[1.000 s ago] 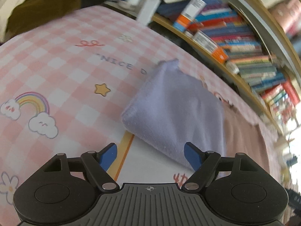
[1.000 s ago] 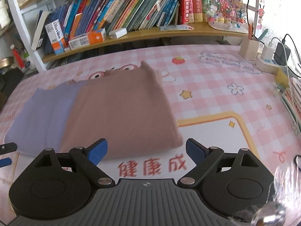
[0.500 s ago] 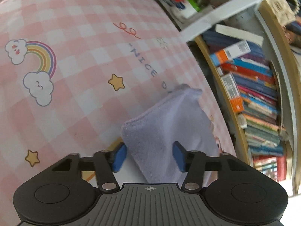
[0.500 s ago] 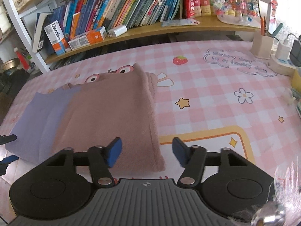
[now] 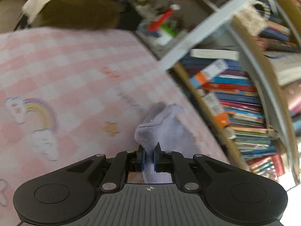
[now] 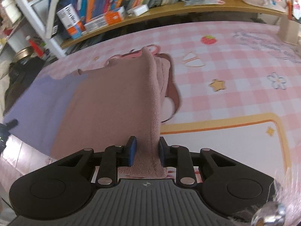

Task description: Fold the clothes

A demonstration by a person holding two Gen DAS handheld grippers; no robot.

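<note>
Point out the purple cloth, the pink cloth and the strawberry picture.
purple cloth (image 5: pixel 150 131): left wrist view, bunched corner above the claw.
pink cloth (image 6: pixel 116 101): right wrist view, flat middle.
strawberry picture (image 6: pixel 208 39): right wrist view, its red middle.

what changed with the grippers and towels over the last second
Both grippers closed from open. The left gripper now pinches the near corner of the lavender towel, lifting it; the right gripper pinches the pink towel at its near right edge, raising a ridge. Both towels remain side by side on the checked tablecloth.
</note>
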